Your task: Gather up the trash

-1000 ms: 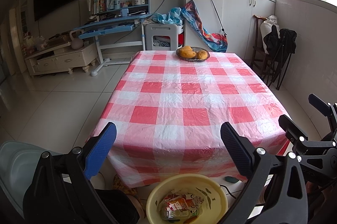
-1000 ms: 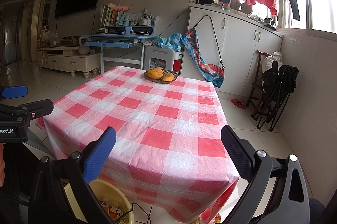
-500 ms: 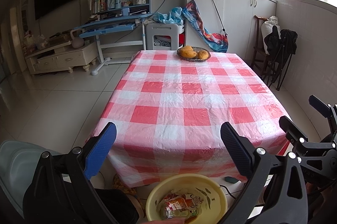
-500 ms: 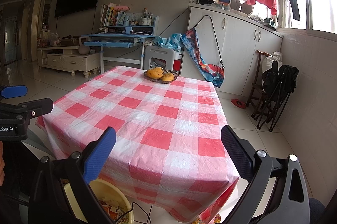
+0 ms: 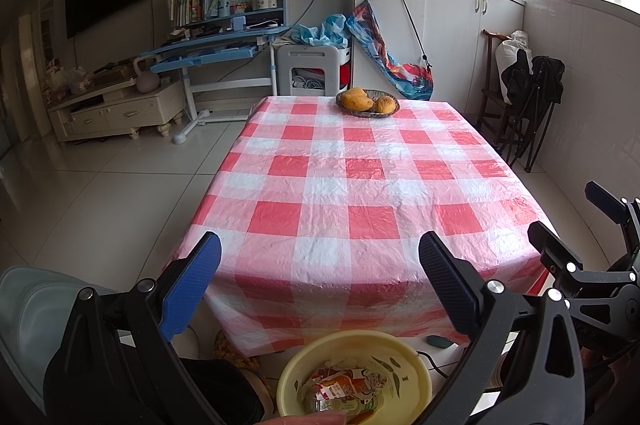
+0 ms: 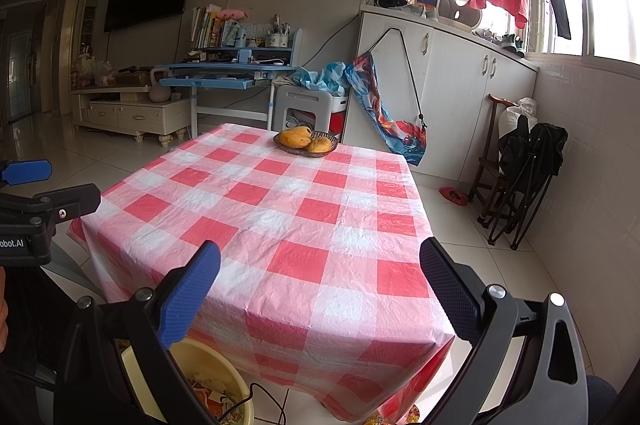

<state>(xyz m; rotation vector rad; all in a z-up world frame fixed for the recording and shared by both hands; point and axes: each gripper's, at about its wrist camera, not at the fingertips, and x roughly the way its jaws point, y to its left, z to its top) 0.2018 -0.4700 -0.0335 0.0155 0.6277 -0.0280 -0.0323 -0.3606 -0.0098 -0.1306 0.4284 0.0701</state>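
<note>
Left wrist view: my left claw [image 5: 320, 267] is spread wide, nothing between the fingers, blue pad on one finger and black pad on the other, held just short of the near edge of the table [image 5: 360, 185] with its red-and-white check cloth. Directly below the claw, on the floor against the table's near side, sits the yellow basin [image 5: 416, 369] with the trash [image 5: 344, 391] in it: crumpled wrappers and what looks like a small bottle. A fingertip-like sliver shows at the bottom edge by the basin; can't tell more. Far ahead of the claw, at the table's far end, a fruit bowl [image 5: 368, 102] with yellow fruit. My right claw shows off to the right of the fingers, level with the table corner. Right wrist view: right claw [image 6: 320, 269] also wide, empty, hovering over the near corner of the table. The yellow basin is below and left of it, partly hidden behind the blue-padded finger, paper scraps visible inside. Left claw sits at the far left edge, beside the table's left side. Fruit bowl far ahead, slightly left of centre.
</note>
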